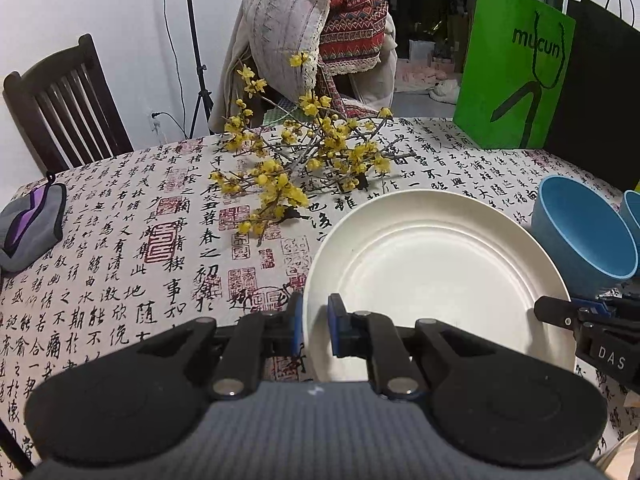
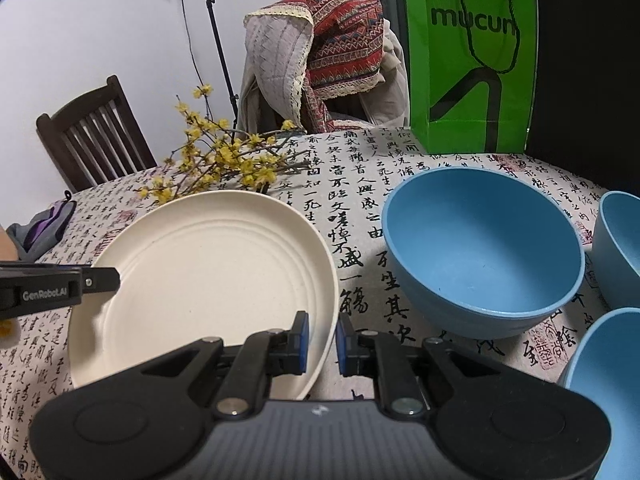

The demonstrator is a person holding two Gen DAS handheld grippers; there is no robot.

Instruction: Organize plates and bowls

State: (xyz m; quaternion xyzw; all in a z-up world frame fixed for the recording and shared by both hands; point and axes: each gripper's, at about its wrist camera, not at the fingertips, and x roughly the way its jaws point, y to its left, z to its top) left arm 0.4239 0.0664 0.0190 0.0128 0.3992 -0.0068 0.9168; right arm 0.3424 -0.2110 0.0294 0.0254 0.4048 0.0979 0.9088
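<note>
A cream plate (image 1: 436,272) (image 2: 212,276) is gripped at two opposite rims, and its near edge looks lifted off the calligraphy tablecloth (image 1: 132,264). My left gripper (image 1: 316,320) is shut on its left rim, blue pads on either side of the edge. On the right rim my right gripper (image 2: 322,336) is shut the same way. Each gripper shows in the other's view, the right gripper (image 1: 560,316) and the left gripper (image 2: 100,280). A blue bowl (image 2: 480,248) (image 1: 584,232) stands just right of the plate, with two more blue bowls (image 2: 620,240) (image 2: 604,380) beyond it.
A branch of yellow flowers (image 1: 304,160) lies on the cloth behind the plate. A green paper bag (image 1: 516,72) and a black bag (image 1: 600,92) stand at the back right. A grey and purple pouch (image 1: 32,228) lies far left. Behind the table stand a wooden chair (image 1: 68,108) and a cloth-draped chair (image 1: 312,36).
</note>
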